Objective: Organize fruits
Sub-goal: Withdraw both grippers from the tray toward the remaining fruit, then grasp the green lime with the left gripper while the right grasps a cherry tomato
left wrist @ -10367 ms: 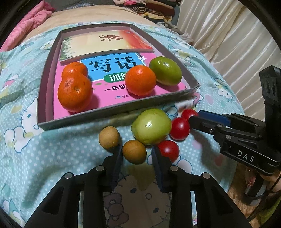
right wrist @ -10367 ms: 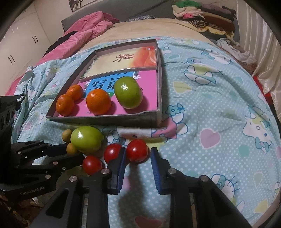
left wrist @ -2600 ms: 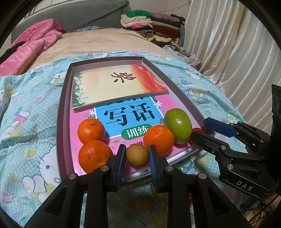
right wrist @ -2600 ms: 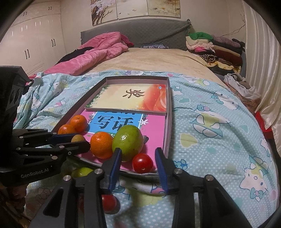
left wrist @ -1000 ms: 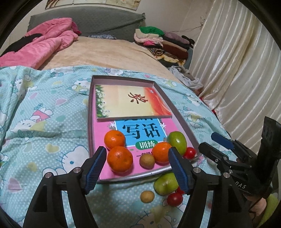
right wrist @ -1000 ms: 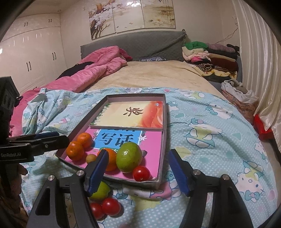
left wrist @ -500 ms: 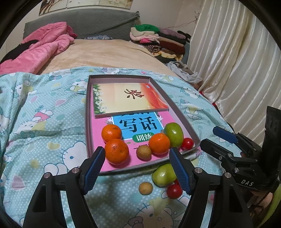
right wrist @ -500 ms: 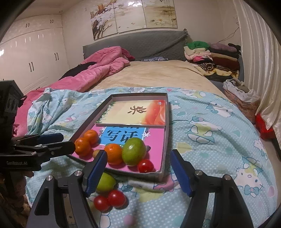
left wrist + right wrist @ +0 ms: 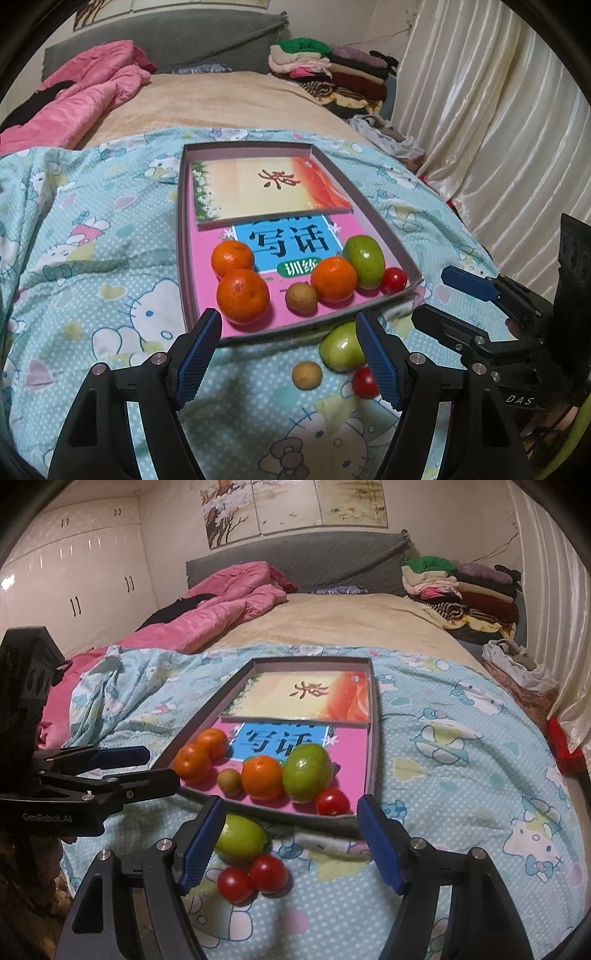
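Note:
A shallow grey box (image 9: 373, 218) (image 9: 373, 738) lies on the bed and holds books, three oranges (image 9: 242, 296), a brown longan (image 9: 301, 297), a green fruit (image 9: 364, 261) and a cherry tomato (image 9: 394, 280) in a row at its near end. On the blanket in front lie a green fruit (image 9: 338, 347) (image 9: 242, 836), a longan (image 9: 306, 374) and two cherry tomatoes (image 9: 267, 873). My left gripper (image 9: 288, 356) is open and empty above the blanket near the box edge. My right gripper (image 9: 290, 840) is open and empty over the loose fruits.
The bed carries a blue Hello Kitty blanket (image 9: 92, 280), a beige cover and a pink quilt (image 9: 221, 605). Folded clothes (image 9: 461, 587) are stacked at the far right. White curtains (image 9: 498, 129) hang on the right, close to the bed's edge.
Both grippers have come a little lower and closer to the box since half a second ago. Both stay open and empty. The fruits have not moved.

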{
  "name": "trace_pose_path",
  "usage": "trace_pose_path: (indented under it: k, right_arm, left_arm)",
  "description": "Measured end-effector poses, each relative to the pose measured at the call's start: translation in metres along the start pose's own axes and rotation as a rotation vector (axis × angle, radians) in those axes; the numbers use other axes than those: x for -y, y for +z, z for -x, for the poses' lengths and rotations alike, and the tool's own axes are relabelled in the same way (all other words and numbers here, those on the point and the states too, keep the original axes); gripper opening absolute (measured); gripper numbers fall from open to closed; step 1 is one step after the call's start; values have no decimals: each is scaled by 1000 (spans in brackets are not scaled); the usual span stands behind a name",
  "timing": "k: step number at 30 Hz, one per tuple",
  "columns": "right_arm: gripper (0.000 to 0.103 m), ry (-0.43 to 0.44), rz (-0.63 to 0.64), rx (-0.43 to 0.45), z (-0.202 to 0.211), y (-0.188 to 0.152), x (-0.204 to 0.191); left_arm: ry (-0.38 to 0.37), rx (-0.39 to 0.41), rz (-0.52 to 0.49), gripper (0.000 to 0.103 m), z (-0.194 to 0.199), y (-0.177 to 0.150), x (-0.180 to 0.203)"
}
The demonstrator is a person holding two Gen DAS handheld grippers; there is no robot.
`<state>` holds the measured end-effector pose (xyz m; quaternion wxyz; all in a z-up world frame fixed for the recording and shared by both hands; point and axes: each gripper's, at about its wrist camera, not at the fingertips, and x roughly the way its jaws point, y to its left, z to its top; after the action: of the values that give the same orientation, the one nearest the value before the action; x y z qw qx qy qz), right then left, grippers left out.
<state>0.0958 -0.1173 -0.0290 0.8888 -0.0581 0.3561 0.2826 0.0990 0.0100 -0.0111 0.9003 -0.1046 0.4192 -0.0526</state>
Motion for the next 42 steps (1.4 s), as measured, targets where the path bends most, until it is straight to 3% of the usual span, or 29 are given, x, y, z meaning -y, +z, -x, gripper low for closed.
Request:
trace_pose_path:
  k: [17,25,33,42]
  right_arm:
    - [73,27,-4,-97,-9,-10,-10]
    - [73,52,13,-142,-12,-17,-19]
    - [72,15,-36,-206,-23,-22,-7]
    - [52,21,-63,-277,-36,-28,-1]
  left_arm:
    - [30,-51,-7,76,1,-12,-2]
    - [9,-63,-8,76,-1,-12,-2]
    - [-16,-105,-45,76,-11,-17,8]
    - [-77,-153,-93,76,-27,-20,22]
